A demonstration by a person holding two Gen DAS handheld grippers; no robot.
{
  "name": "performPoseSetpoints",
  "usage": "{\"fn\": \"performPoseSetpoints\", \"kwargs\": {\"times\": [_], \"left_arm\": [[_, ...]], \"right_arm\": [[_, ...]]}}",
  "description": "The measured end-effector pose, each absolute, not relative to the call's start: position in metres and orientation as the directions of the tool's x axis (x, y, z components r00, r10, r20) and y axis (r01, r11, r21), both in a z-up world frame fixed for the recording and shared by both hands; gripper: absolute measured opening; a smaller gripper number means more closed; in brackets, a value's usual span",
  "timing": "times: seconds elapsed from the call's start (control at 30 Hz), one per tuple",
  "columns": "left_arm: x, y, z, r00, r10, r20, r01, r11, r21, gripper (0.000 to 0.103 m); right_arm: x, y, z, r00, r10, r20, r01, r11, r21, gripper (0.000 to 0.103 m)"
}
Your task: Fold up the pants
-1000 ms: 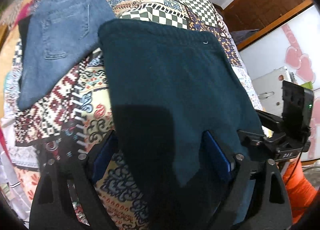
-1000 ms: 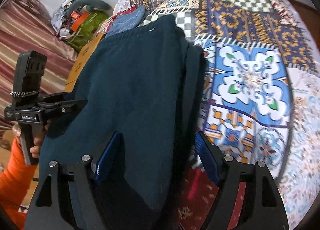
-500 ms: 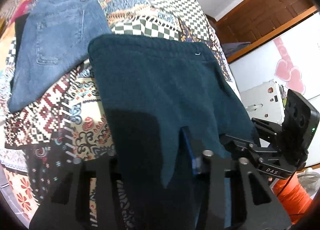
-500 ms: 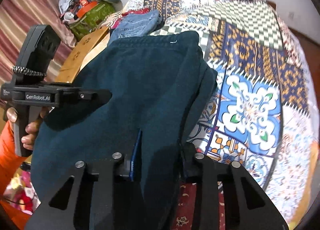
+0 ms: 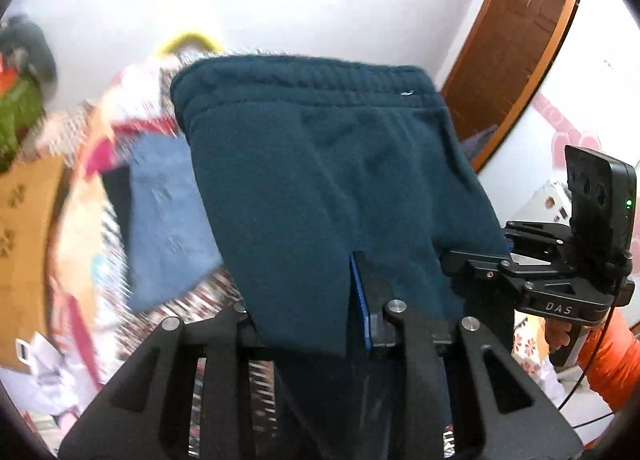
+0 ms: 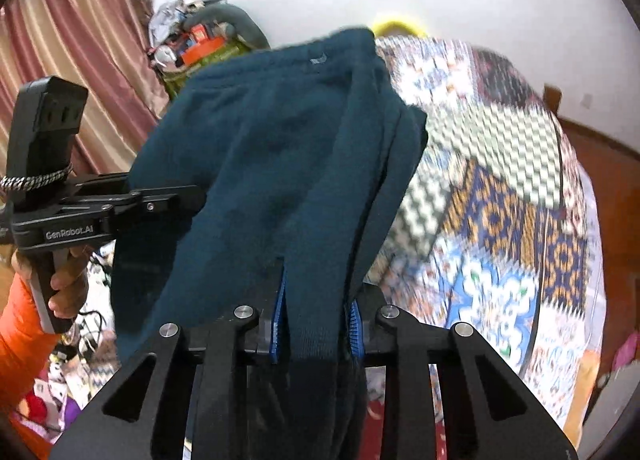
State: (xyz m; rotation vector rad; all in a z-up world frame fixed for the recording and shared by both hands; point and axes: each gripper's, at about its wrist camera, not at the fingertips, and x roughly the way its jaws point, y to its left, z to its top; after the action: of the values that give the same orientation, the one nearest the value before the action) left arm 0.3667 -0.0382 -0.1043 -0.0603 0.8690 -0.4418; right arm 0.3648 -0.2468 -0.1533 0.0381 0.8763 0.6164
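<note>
The dark teal sweatpants point(image 5: 320, 180) hang lifted off the bed, waistband farthest from me. My left gripper point(image 5: 312, 312) is shut on the cloth's near edge; one blue pad point(image 5: 359, 300) shows and the other is hidden under the fabric. My right gripper point(image 6: 316, 320) is shut on the pants point(image 6: 280, 148) too, cloth pinched between its blue pads point(image 6: 279, 320). In the left wrist view the right gripper's body point(image 5: 560, 272) is at the right; in the right wrist view the left gripper's body point(image 6: 80, 204) is at the left.
Folded blue jeans point(image 5: 168, 212) lie on the patterned quilt point(image 6: 500, 220) to the left of the teal pants. A cardboard box point(image 5: 24, 244) and clutter are at the left, a pink curtain point(image 6: 80, 40) beyond, a wooden door point(image 5: 512, 32) at the right.
Both grippers closed on the teal pants' near edge and raised them off the quilt; the views tilted upward toward the wall.
</note>
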Motion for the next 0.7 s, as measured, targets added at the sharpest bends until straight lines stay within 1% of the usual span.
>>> {"fn": "performPoseSetpoints", "kwargs": {"times": [0.17,0.37,0.53,0.7], "left_arm": [[0.377,-0.005,-0.076,0.646,-0.355,-0.676,0.303,0.932,-0.200,0.028],[0.396,0.029,-0.063,0.699,-0.315,-0.642,0.256,0.949,-0.186,0.028],[0.430,0.056,-0.069,0.712,-0.286,-0.641,0.226,0.958,-0.175,0.028],[0.469,0.071,-0.087,0.713,-0.251,-0.655,0.187,0.968,-0.167,0.028]], "right_arm": [[0.373,-0.222,-0.128,0.552,0.546,-0.630,-0.524,0.815,0.247,0.022],[0.404,-0.189,-0.117,0.565,0.582,-0.585,-0.539,0.797,0.272,0.022],[0.433,-0.163,-0.121,0.561,0.595,-0.576,-0.557,0.786,0.269,0.022],[0.469,-0.138,-0.130,0.543,0.603,-0.585,-0.550,0.781,0.295,0.022]]}}
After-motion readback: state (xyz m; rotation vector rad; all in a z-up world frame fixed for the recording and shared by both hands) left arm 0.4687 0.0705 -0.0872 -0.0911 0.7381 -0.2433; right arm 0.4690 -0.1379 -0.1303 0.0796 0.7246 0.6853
